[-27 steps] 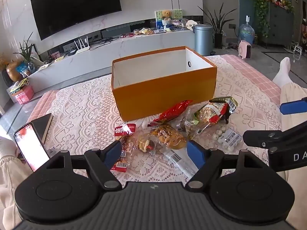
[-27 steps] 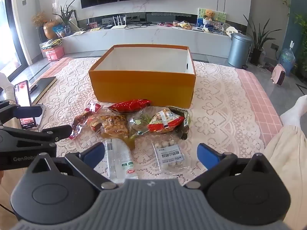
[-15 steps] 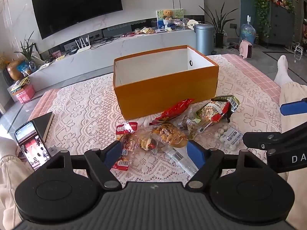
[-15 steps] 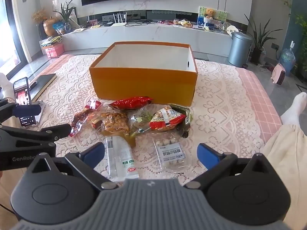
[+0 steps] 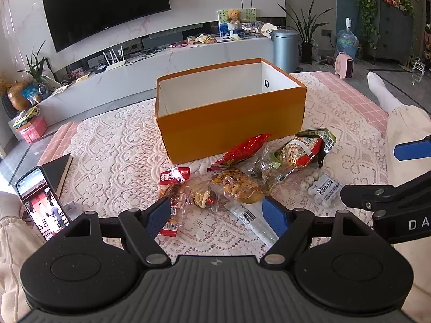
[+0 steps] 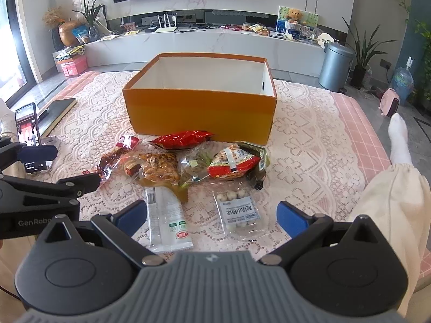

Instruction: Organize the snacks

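Hovering low, both grippers are held wide open and empty: left gripper [image 5: 218, 214], right gripper [image 6: 211, 216]. Snack pile [image 6: 172, 165] lies just ahead, before the orange box [image 6: 200, 114]. Clear packet [image 6: 167, 223], long axis pointing away, sits nearest the right gripper.

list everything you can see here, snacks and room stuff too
box: 1, orange, white inside, mid-cloth
snack packets: about 8, mixed, in front of box
red packet: 1, nearest box
white-ball pack: 1, clear, front right
long clear packet: 1, front left
lace cloth: 1, white
phone: 1, lit, left
bin: 1, grey, right rear
TV: 1, black, wall
left tool: open, empty
right tool: open, empty
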Demonstrator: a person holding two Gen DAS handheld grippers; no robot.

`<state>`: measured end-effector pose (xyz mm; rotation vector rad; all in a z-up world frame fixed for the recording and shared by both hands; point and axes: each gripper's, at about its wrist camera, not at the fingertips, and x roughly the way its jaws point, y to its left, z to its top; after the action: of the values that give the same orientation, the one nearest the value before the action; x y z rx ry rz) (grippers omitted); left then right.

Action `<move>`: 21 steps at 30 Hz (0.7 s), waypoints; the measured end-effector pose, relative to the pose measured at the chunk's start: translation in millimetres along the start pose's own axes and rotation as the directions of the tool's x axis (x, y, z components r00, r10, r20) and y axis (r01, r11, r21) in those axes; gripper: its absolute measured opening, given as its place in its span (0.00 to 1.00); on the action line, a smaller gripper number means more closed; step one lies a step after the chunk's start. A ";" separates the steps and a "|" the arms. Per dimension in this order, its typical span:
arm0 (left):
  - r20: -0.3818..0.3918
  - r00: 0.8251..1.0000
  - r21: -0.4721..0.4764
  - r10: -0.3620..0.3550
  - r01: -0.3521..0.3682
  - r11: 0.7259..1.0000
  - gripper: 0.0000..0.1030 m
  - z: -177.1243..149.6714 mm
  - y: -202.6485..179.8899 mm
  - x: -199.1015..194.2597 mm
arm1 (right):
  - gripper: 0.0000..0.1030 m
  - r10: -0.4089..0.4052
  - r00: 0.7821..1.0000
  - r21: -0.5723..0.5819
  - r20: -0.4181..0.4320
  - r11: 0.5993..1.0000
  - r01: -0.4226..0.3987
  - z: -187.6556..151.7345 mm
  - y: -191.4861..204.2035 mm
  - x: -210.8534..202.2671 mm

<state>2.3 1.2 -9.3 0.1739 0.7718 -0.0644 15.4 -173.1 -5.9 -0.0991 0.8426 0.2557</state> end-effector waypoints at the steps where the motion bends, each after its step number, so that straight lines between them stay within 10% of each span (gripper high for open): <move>1: -0.001 1.000 0.001 0.000 0.000 1.000 0.88 -0.1 -0.3 0.0 | 0.96 0.000 1.000 0.002 -0.001 1.000 0.000 -0.1 -0.6 0.2; 21: -0.007 1.000 -0.005 0.000 0.000 1.000 0.88 0.3 0.3 -0.2 | 0.96 0.000 1.000 -0.007 -0.014 1.000 0.000 -2.5 2.9 3.6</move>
<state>2.4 1.4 -8.9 0.1696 0.7789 -0.0618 15.1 -170.1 -10.2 -0.1076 0.8558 0.2583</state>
